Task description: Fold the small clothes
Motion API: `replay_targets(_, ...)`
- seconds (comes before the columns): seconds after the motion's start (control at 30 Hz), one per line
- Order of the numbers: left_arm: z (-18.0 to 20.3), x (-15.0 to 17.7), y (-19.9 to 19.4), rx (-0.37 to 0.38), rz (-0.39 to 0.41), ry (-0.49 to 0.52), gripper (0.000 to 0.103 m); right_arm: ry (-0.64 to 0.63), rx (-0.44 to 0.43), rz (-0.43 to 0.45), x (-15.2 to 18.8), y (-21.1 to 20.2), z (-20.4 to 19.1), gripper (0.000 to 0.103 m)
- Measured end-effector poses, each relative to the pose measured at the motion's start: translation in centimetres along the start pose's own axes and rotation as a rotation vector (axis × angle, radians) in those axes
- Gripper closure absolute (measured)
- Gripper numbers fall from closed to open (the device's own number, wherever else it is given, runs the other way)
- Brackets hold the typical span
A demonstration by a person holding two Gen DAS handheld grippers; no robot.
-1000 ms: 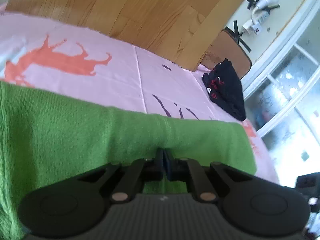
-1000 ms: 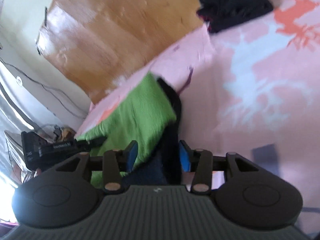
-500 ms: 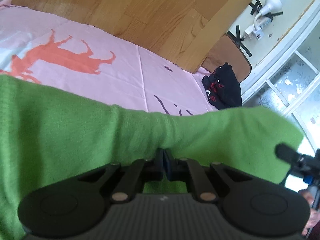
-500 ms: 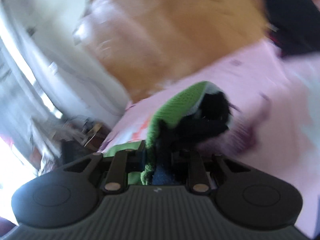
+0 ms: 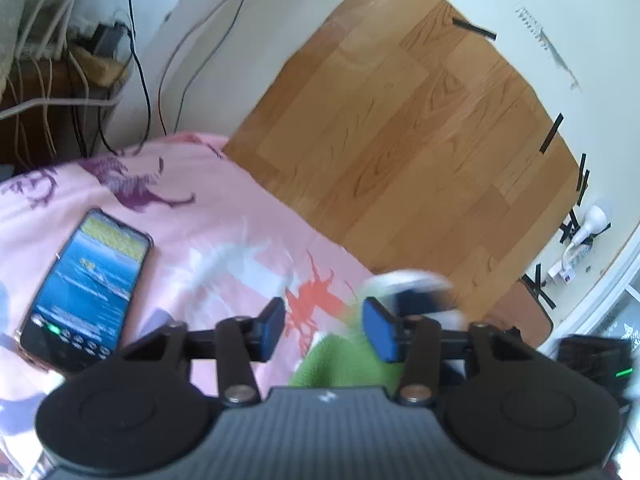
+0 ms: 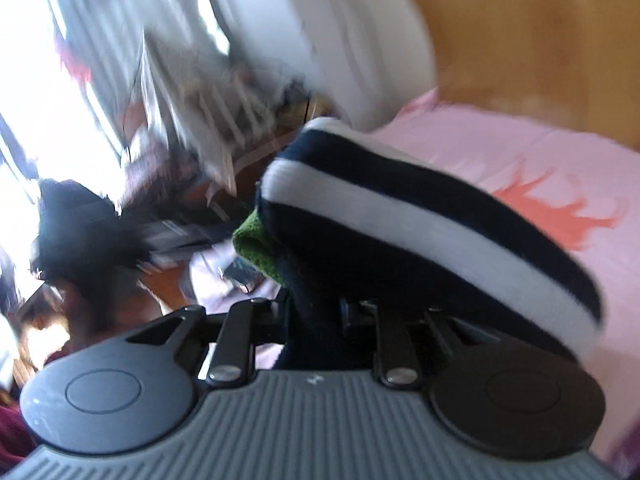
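**Right tongs carrying garment, left tongs released**

Left wrist view: left tongs (image 5: 324, 330) spread wide, blue pads (image 5: 380, 334) apart, nothing between them. Green knit garment (image 5: 344, 364) low in frame, centre-right, just beyond and below the right-hand pad; not clamped. Blurred navy-and-white edge directly above the green, against the wooden floor (image 5: 420, 128). Pink bed sheet (image 5: 224, 220) filling left and lower-left of frame. Phone (image 5: 86, 292) lit, lying on the sheet at left, well apart from the garment.

Right wrist view: heavy blur. Right tongs (image 6: 316, 316) closed on dark navy cloth running down between the fingers. Striped band (image 6: 420, 216), navy and white, arching from frame centre toward lower right, draped over the right finger. Small fold of green knit (image 6: 256, 244) poking out left of the band, centre of frame. Sheet with orange print at right, beneath the band.

Key relation: garment hanging from the right tongs, lifted off the bed, long axis of the band running upper-centre to lower-right in that view. From the left tongs, loose green portion lies to the right and slightly below. Judgement: right side has control; left side nearest to the free green edge and placed to regrip it. Fold itself appears not yet laid flat.

Risk, as a guess: one-point hold lets soft knit bunch or twist.
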State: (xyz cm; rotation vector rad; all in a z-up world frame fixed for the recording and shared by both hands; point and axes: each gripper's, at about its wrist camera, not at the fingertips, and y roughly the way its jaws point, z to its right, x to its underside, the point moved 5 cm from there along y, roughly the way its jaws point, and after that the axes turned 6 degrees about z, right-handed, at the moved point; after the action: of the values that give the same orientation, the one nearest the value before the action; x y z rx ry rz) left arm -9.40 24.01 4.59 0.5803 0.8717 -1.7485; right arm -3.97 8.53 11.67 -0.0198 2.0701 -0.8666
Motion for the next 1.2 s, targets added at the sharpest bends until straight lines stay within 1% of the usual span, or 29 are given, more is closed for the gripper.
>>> replay_targets(0.07, 0.2, 0.0, 0.4, 0.008, -0.012, 0.012, 0.054, -0.053, 0.052, -0.064, 1.5, 3.6, 0.7, 0.078)
replay_targets(0.1, 0.3, 0.1, 0.7, 0.017, -0.022, 0.015, 0.054, -0.051, 0.032, -0.054, 1.9, 4.3, 1.1, 0.076)
replay_targets(0.13, 0.8, 0.3, 1.1, 0.032, -0.031, 0.023, 0.054, -0.038, 0.008, -0.039, 1.9, 4.1, 1.2, 0.072)
replay_targets(0.17, 1.4, 0.4, 1.7, 0.051, -0.041, 0.038, 0.053, -0.029, -0.013, -0.048, 1.8, 3.7, 1.2, 0.068)
replay_targets(0.2, 1.9, 0.7, 1.8, 0.065, -0.048, 0.053, 0.053, -0.022, -0.048, -0.051, 1.7, 2.9, 1.1, 0.062)
replay_targets(0.23, 2.4, 0.9, 2.4, 0.075, -0.054, 0.071, 0.053, -0.018, -0.081, -0.055, 1.7, 2.1, 0.9, 0.059)
replay_targets(0.3, 3.3, 1.2, 3.6, 0.072, -0.063, 0.112, 0.053, -0.037, -0.093, -0.052, 1.5, 0.0, 0.6, 0.059)
replay_targets(0.37, 3.6, 1.6, 5.0, 0.045, -0.087, 0.124, 0.053, -0.076, -0.104, -0.009, 1.1, -2.4, 0.2, 0.059)
replay_targets(0.4, 3.6, 1.8, 5.5, 0.048, -0.100, 0.116, 0.053, -0.087, -0.100, 0.023, 0.7, -3.6, 0.2, 0.059)
replay_targets(0.47, 3.5, 1.7, 6.1, 0.054, -0.114, 0.104, 0.053, -0.088, -0.062, 0.092, -0.3, -5.5, 1.0, 0.059)
replay_targets(0.53, 3.3, 1.6, 6.5, 0.049, -0.126, 0.096, 0.054, -0.077, 0.021, 0.144, -1.7, -6.5, 2.5, 0.061)
replay_targets(0.57, 3.2, 1.6, 6.8, 0.046, -0.142, 0.088, 0.062, -0.068, 0.058, 0.154, -2.1, -6.6, 3.2, 0.063)
replay_targets(0.6, 3.0, 1.7, 7.1, 0.041, -0.164, 0.085, 0.066, -0.050, 0.097, 0.146, -2.5, -6.2, 4.3, 0.070)
replay_targets(0.63, 2.7, 1.9, 7.5, 0.026, -0.191, 0.088, 0.074, -0.034, 0.128, 0.118, -2.5, -5.2, 5.3, 0.074)
replay_targets(0.67, 2.3, 2.4, 8.1, 0.010, -0.229, 0.092, 0.078, -0.032, 0.162, 0.085, -2.1, -3.8, 6.3, 0.074)
replay_targets(0.73, 1.3, 3.8, 9.4, -0.006, -0.292, 0.072, 0.080, 0.006, 0.183, 0.022, -0.5, -1.0, 8.4, 0.074)
replay_targets(0.77, 0.9, 4.2, 9.7, -0.017, -0.295, 0.058, 0.080, 0.019, 0.184, 0.040, -0.1, -0.7, 8.9, 0.074)
replay_targets(0.83, 1.1, 3.9, 9.1, -0.017, -0.293, 0.058, 0.079, 0.028, 0.187, 0.038, -0.4, -0.6, 8.8, 0.074)
replay_targets(0.87, 1.2, 3.6, 8.7, -0.012, -0.289, 0.058, 0.075, 0.025, 0.181, 0.040, -0.4, -1.0, 8.5, 0.074)
replay_targets(0.9, 1.3, 3.3, 8.3, -0.011, -0.284, 0.060, 0.074, 0.020, 0.170, 0.056, -0.6, -1.6, 8.2, 0.071)
replay_targets(0.93, 1.4, 3.0, 7.8, -0.010, -0.279, 0.066, 0.063, 0.035, 0.158, 0.084, -0.6, -2.5, 8.1, 0.065)
replay_targets(0.97, 1.5, 2.7, 7.2, -0.020, -0.269, 0.083, 0.045, 0.056, 0.152, 0.115, -0.7, -3.4, 8.3, 0.060)
replay_targets(1.0, 1.6, 2.4, 6.5, -0.034, -0.249, 0.108, 0.036, 0.075, 0.151, 0.154, -0.8, -4.7, 8.3, 0.047)
replay_targets(1.03, 1.6, 2.1, 5.7, -0.049, -0.226, 0.135, 0.018, 0.095, 0.149, 0.200, -0.6, -6.3, 8.5, 0.033)
replay_targets(1.07, 1.5, 2.0, 5.2, -0.053, -0.218, 0.147, 0.004, 0.120, 0.145, 0.238, -0.4, -7.6, 8.9, 0.027)
replay_targets(1.1, 1.4, 2.1, 4.9, -0.050, -0.222, 0.150, 0.002, 0.156, 0.141, 0.261, 0.3, -8.9, 9.3, 0.023)
replay_targets(1.13, 1.4, 2.2, 4.8, -0.043, -0.235, 0.146, 0.001, 0.198, 0.132, 0.263, 1.1, -9.7, 9.8, 0.023)
replay_targets(1.2, 1.2, 2.9, 4.9, -0.023, -0.276, 0.130, 0.000, 0.282, 0.102, 0.235, 3.0, -10.5, 10.8, 0.020)
